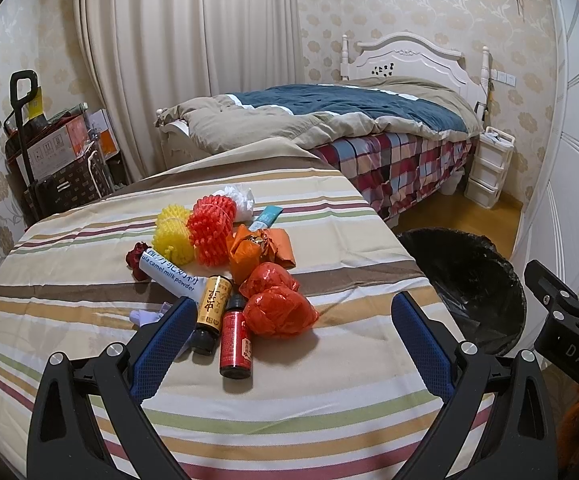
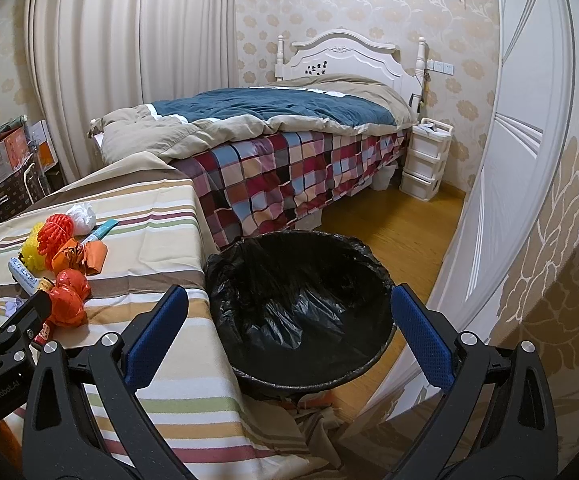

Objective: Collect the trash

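Striped cloth covers the table (image 1: 329,400) where a heap of trash waits: left of the bin (image 2: 301,304), a white milk-powder tube (image 1: 169,276), yellow (image 1: 171,240) and red spiky foam nets (image 1: 211,228), two small bottles (image 1: 225,328) and crumpled red bags (image 1: 277,304) lie bunched together, apparently gathered for quick clearing. Left gripper (image 1: 293,320) hovers just short of the pile, jaws spread wide and empty, seemingly lined up on the bottles. Black-lined and empty, the bin stands touching the table's right edge, likely so items can be dropped straight in. Right gripper (image 2: 289,328), also released and holding nothing, hangs above the bin's near rim; nothing has been collected yet
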`<state>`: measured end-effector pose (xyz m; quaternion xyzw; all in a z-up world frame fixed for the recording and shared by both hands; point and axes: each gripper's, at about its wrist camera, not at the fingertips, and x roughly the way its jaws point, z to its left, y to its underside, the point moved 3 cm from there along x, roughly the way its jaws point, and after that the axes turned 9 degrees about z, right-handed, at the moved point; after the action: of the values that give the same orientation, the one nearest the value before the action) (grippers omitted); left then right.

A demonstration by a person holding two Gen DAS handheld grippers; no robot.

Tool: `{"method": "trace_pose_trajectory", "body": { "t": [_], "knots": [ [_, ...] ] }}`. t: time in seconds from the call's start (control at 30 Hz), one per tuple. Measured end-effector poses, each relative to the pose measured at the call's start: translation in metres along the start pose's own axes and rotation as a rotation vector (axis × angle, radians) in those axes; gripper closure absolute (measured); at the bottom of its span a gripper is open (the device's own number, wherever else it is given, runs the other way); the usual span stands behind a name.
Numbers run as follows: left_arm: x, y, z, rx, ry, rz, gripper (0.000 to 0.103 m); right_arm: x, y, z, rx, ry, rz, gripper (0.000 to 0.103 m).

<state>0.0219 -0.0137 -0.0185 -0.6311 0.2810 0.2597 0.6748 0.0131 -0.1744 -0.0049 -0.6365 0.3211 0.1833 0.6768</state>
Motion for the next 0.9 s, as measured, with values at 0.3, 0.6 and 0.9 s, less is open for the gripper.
{"method": "trace_pose_trajectory", "body": {
  "t": [0.3, 0.6, 0.9],
  "knots": [
    [0.003, 0.003, 0.001, 0.001, 0.006, 0.015, 0.006, 0.002, 0.003, 0.001, -0.003, -0.013, 0.021, 0.004],
    [0.008, 0.024, 0.036, -0.039, -0.03, 0.045, 0.006, 0.009, 0.016, 0.019, -0.041, -0.037, 0.061, 0.004],
    [0.011, 0.053, 0.097, -0.123, -0.098, 0.118, 0.015, 0.018, 0.021, 0.05, -0.094, -0.103, 0.115, 0.019]
  ]
}}
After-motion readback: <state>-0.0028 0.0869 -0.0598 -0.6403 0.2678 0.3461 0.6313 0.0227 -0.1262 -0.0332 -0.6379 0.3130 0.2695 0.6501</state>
